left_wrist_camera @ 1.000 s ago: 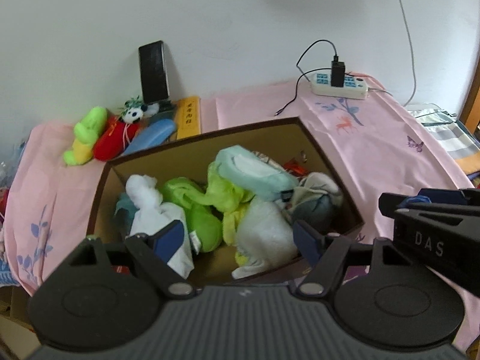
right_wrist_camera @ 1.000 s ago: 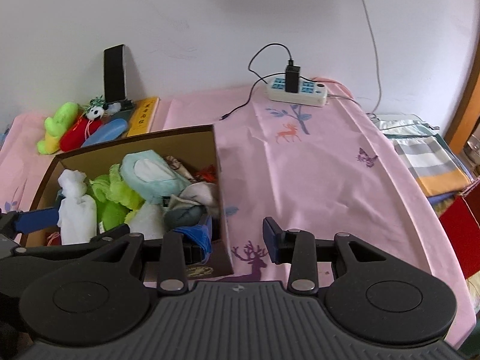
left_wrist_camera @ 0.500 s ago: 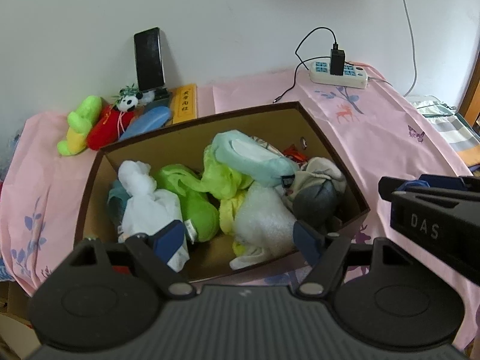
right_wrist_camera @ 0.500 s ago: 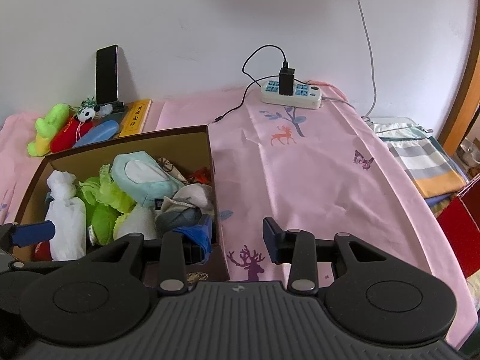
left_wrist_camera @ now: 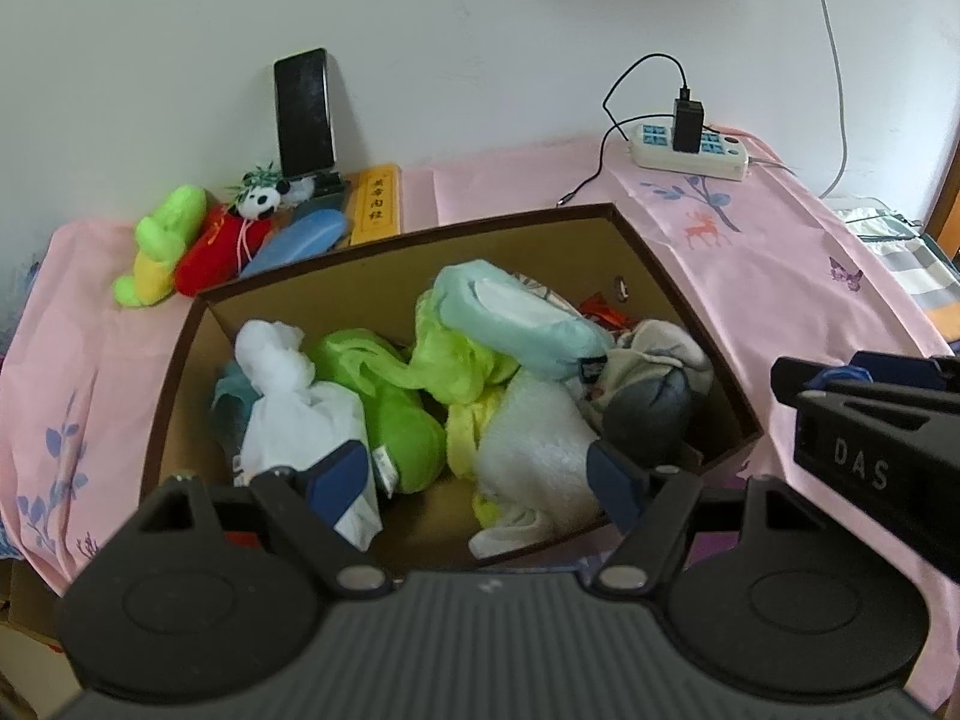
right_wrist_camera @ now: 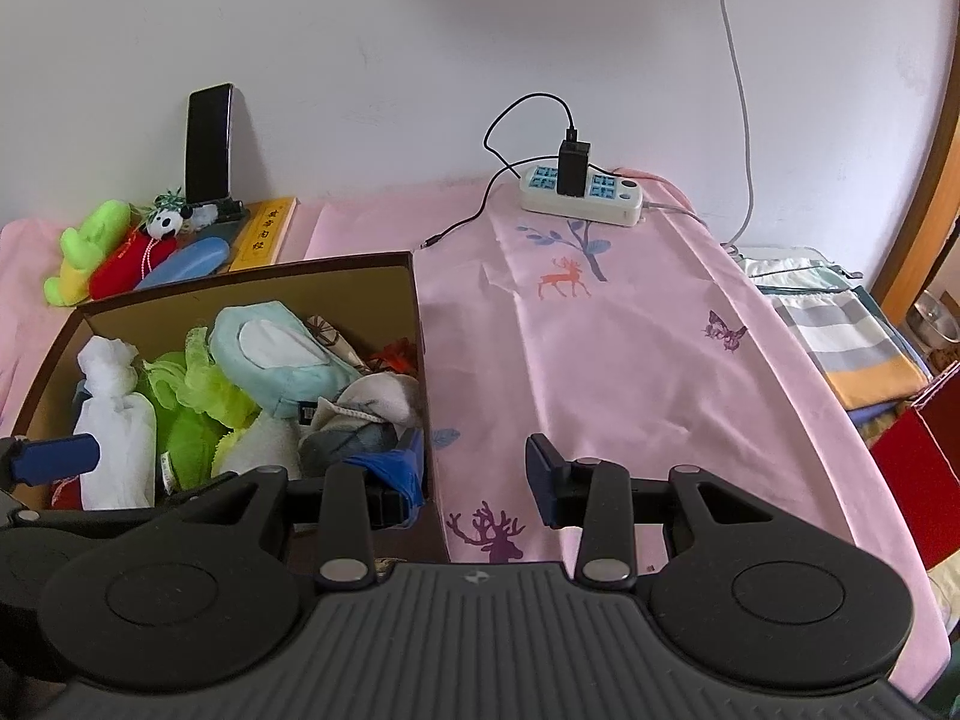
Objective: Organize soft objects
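A brown cardboard box (left_wrist_camera: 672, 276) (right_wrist_camera: 360, 285) sits on the pink tablecloth and holds several soft things: a white cloth bundle (left_wrist_camera: 288, 396), green plush pieces (left_wrist_camera: 396, 414), a light blue slipper (left_wrist_camera: 510, 318) and a grey sock (left_wrist_camera: 648, 414). My left gripper (left_wrist_camera: 474, 474) is open and empty over the box's near edge. My right gripper (right_wrist_camera: 474, 468) is open and empty, straddling the box's right wall. A green plush (left_wrist_camera: 159, 243), a red plush with a panda (left_wrist_camera: 228, 231) and a blue soft piece (left_wrist_camera: 300, 240) lie behind the box.
A phone (left_wrist_camera: 304, 111) leans on the wall at the back left, next to a yellow box (left_wrist_camera: 377, 210). A white power strip (right_wrist_camera: 582, 195) with a charger and cable lies at the back right. Folded striped fabric (right_wrist_camera: 840, 336) lies beyond the table's right edge.
Both grippers have pulled back and risen a little, so the box sits farther away and shows more fully. Both stay open and empty.
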A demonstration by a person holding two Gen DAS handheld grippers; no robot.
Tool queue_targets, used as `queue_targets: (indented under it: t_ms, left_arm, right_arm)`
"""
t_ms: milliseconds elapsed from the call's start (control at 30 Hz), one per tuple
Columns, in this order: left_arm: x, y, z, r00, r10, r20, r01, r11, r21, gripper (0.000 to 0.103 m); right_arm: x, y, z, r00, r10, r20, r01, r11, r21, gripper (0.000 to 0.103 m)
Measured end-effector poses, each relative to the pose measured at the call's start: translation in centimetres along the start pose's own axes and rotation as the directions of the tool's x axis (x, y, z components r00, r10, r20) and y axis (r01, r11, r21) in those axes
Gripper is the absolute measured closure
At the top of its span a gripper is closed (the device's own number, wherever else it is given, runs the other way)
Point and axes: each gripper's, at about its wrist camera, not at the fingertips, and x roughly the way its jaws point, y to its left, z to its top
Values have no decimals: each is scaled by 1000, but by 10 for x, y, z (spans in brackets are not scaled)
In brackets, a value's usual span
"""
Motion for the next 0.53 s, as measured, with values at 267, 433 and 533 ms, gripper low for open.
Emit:
queue_targets:
  t_ms: [267, 433, 533]
  left_arm:
    - [8, -2, 0, 1000, -24, 5, 24, 1000, 7, 29]
    - [8, -2, 1, 999, -36, 24, 36, 999, -5, 30]
    - [9, -1, 2, 999, -42, 17, 42, 999, -13, 30]
  right_arm:
    - [5, -2, 1, 1000, 2, 5, -2, 1000, 6, 82]
    - [6, -1, 3, 1000, -3, 12, 3, 1000, 8, 82]
    - [8, -1, 3, 1000, -3, 10, 3, 1000, 7, 82]
